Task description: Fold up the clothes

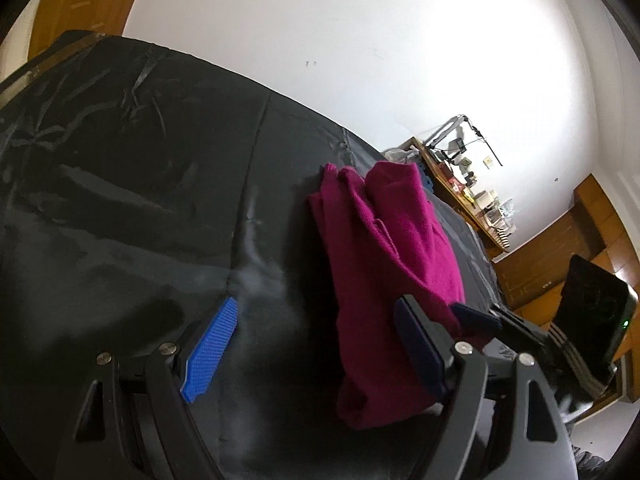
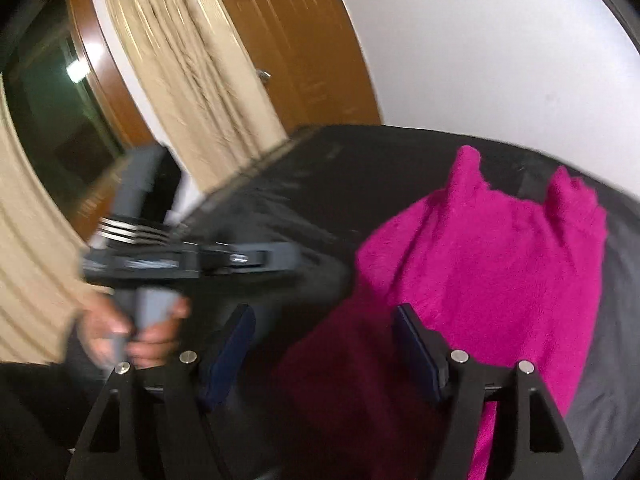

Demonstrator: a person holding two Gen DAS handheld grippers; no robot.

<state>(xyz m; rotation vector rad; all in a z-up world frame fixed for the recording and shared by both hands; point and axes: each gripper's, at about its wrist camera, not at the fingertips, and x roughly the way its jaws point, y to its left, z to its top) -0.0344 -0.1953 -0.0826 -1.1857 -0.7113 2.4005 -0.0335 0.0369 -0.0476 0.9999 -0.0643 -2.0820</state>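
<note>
magenta knit: sweater (image 1: 384,248) bunched on black bed cover (image 1: 120,184)
left gripper (image 1: 316,344): released, empty
right gripper (image 2: 324,344): released, over sweater
next: pinch 2 hem corners, pull flat

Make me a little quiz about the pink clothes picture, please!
1. True or false: the magenta garment lies on a dark cover.
2. The left gripper has jaws that are: A) open, B) shut on cloth, C) hidden?
3. What colour is the ribbed pad on the left gripper's finger?

Key: 1 true. 2 A. 3 blue.
</note>
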